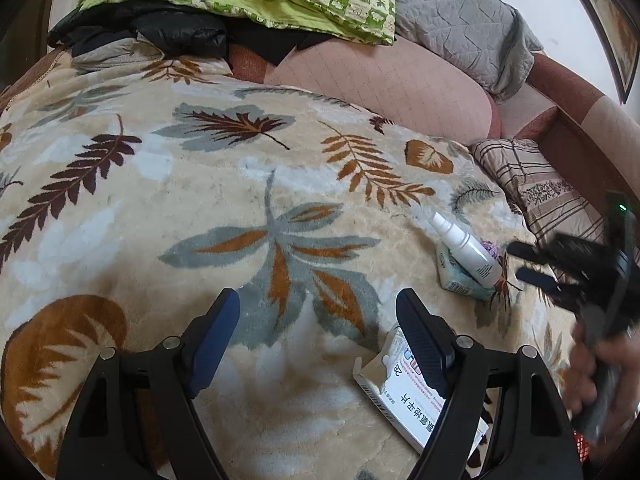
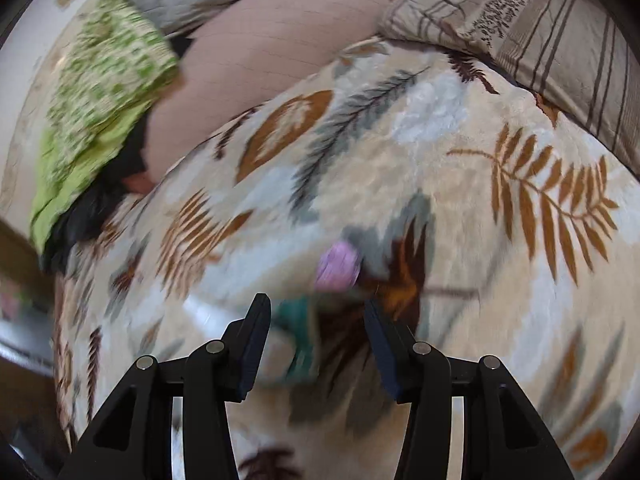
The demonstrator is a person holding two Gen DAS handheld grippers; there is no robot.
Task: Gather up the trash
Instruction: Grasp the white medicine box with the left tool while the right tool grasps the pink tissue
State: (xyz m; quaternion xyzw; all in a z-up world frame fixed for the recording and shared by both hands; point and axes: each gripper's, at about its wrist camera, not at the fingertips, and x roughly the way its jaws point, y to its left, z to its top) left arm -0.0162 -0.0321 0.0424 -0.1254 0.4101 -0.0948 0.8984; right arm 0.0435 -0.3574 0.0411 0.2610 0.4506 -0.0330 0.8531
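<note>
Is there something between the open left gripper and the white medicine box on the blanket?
Nothing visible. The left gripper is open above the blanket, and the medicine box lies directly under its right finger, with no object between them.

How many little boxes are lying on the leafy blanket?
2. A white cardboard medicine box lies under the open left gripper's finger. A small teal-printed box lies farther right, under a white spray bottle. More may be hidden.
</note>
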